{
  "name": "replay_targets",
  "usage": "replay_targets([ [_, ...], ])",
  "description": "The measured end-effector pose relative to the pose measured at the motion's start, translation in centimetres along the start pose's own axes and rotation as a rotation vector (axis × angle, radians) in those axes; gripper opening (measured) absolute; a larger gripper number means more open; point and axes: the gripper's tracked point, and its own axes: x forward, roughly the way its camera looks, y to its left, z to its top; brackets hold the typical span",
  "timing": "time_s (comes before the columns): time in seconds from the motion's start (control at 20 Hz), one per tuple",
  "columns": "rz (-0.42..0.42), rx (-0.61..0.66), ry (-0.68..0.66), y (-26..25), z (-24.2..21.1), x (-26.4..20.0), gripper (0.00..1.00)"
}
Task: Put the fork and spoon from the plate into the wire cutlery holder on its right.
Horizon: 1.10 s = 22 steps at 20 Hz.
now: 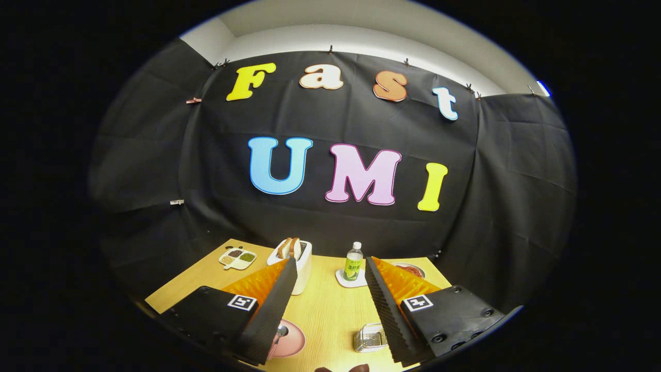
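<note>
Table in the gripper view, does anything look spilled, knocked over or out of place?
Nothing stands out. The bottle is upright on its coaster, the toaster holds bread, and the pink plate and wire cutlery holder sit flat on the table. The hand-held gripper hangs open above them.

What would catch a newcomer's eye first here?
The open tongs dominate, fingers spread wide above the wooden table. Just beyond their tips stand a toaster with bread in it and a green-labelled bottle on a coaster. Below the fingers lie the pink plate and, to its right, the wire cutlery holder.
</note>
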Motion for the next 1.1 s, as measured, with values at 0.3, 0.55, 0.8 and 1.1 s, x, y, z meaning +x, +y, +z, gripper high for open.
replay_targets([
  [0.3,0.001,0.001,0.007,0.1,-0.2,0.2,0.87],
  [0.55,0.048,0.002,0.065,1.3,-1.7,0.6,0.87],
  [0.8,0.185,0.0,0.345,5.0,-7.5,0.1,0.87],
  [1.1,0.308,0.066,0.752,9.6,-17.1,-2.0,0.87],
])
